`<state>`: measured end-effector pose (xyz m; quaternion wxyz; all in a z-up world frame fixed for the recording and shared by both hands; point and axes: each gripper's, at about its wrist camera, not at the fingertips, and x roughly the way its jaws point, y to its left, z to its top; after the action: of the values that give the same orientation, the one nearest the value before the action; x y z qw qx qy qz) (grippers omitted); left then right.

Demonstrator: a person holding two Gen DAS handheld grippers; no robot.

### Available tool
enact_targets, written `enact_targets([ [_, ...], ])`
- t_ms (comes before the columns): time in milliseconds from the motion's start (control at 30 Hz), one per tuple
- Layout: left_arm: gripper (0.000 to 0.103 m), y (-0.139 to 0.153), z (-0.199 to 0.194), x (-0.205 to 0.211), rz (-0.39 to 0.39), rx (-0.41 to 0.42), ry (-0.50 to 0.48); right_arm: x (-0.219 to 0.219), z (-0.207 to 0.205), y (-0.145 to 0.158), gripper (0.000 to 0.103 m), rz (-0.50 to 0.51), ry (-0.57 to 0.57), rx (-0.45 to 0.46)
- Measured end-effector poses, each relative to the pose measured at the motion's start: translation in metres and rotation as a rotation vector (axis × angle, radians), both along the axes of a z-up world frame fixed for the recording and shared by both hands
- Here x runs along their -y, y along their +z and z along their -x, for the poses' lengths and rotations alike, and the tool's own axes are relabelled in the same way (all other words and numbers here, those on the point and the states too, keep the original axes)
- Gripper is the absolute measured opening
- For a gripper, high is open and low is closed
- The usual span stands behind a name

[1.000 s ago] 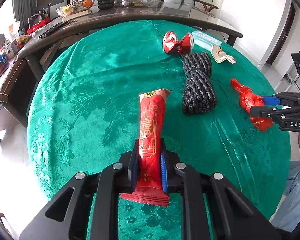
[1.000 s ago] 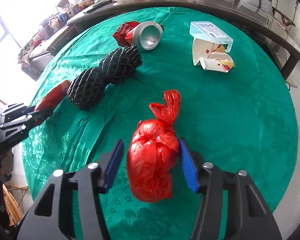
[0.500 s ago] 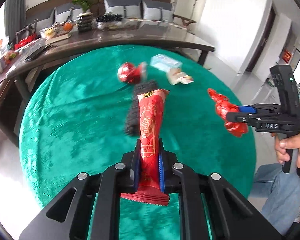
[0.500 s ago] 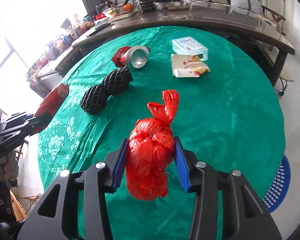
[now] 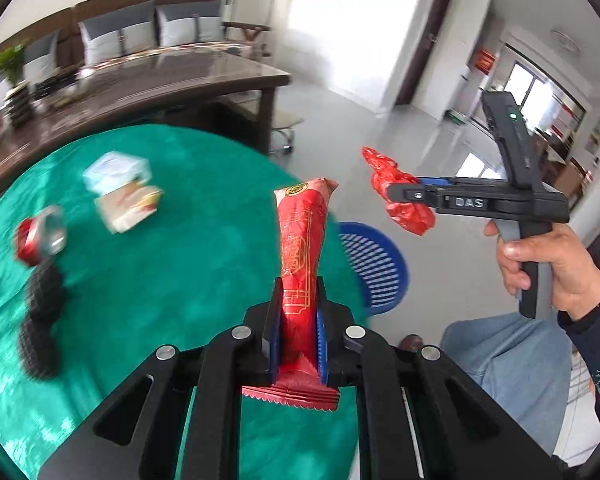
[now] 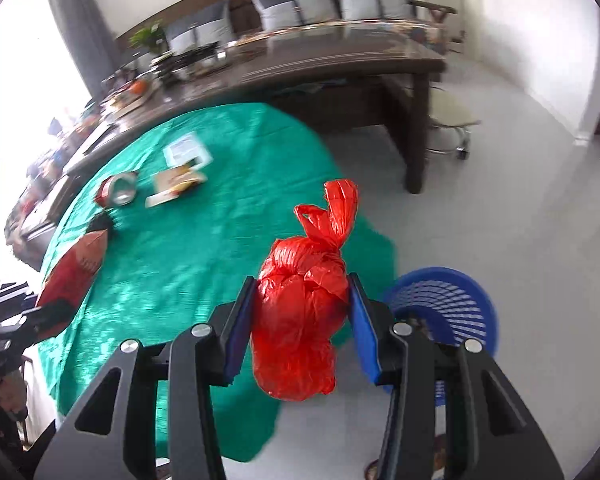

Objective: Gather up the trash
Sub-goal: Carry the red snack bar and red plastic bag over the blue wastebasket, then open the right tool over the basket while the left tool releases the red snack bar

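Because the red snack wrapper is thin and crinkly, the left gripper pinches it low, jaws shut tight. The right gripper squeezes the soft, light red bag around its fat middle. A moment ago both hung over the tabletop; now they have swung toward the blue basket on the floor.

Both grippers swing away from the green table: the red knotted bag now hangs beside the blue basket, and the red wrapper nears it
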<state>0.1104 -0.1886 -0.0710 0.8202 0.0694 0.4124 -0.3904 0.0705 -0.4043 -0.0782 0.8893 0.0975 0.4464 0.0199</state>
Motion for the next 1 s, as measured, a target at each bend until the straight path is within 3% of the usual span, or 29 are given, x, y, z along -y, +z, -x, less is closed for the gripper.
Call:
enact_targets([
  [167,0.013,-0.016,-0.002,0.083,-0.014,-0.027,-0.074,0.075,0.004,-0.021,0.044,0.001,-0.115,-0.028],
  [467,0.013,-0.079,-0.019,0.218,-0.079,-0.105,-0.153,0.172,0.012,-0.083,0.044,-0.061,-0.257,-0.072],
  [667,0.014,-0.125,-0.040,0.261,-0.114,-0.153,-0.148,0.197,0.013,-0.102,0.044,-0.106,-0.287,-0.078],
  [933,0.014,-0.161,-0.063,0.294,-0.147,-0.159,-0.144,0.217,0.001,-0.112,0.044,-0.120,-0.310,-0.080],
  [967,0.016,-0.164,-0.065,0.297,-0.142,-0.159,-0.143,0.219,0.000,-0.114,0.046,-0.126,-0.312,-0.080],
  [1000,0.028,-0.165,-0.066,0.297,-0.139,-0.152,-0.138,0.220,0.000,-0.116,0.048,-0.128,-0.315,-0.081],
])
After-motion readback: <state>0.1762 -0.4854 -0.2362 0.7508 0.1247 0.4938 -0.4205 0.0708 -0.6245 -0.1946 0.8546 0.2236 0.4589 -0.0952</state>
